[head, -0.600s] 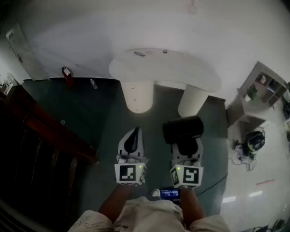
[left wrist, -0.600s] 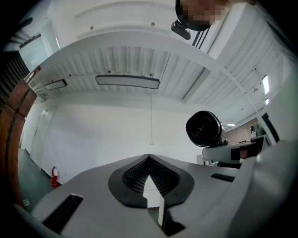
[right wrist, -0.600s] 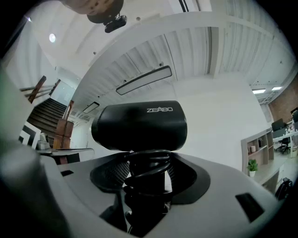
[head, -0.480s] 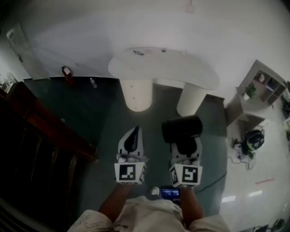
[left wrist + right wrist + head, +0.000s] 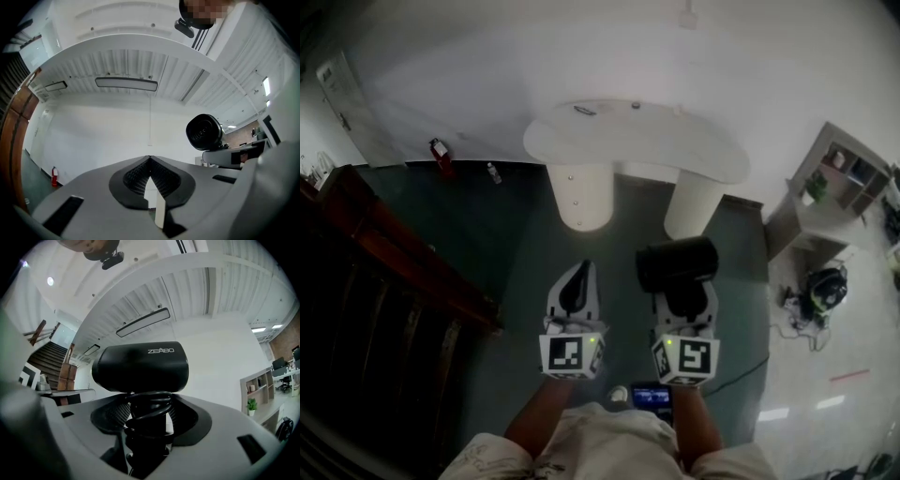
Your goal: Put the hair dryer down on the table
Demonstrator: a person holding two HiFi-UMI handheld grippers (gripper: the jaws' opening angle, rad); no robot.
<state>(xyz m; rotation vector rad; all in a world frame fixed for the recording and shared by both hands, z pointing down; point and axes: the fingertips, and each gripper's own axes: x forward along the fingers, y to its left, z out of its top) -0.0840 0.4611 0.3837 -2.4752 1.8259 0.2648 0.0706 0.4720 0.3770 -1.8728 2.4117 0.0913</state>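
Black hair dryer (image 5: 140, 365): upright in the air, held by its handle, with the barrel lying across the top and the cord coiled round the handle. The head view shows it above the dark green floor (image 5: 511, 239), well short of the table.
Right gripper (image 5: 147, 420): its jaws are clamped on the cord-wrapped handle, and it points roughly level.
Left gripper (image 5: 150, 159): its jaws are closed tip to tip with nothing between them. It is carried beside the right gripper and does not touch the dryer.
White table (image 5: 675, 150): a curved top on two round pedestals, standing against the wall ahead of both grippers. A few small items lie near its far edge, too small to identify, and most of the top is bare.
Done so far: the dryer is firmly gripped and off any surface.
Left to do: by the look of it, nearly everything. The person has to reach the table, lower the dryer onto a bare part of the top, open the right jaws and draw them clear.
Point to watch: the heavy barrel sits above the grip, so the dryer may tip when it is released.
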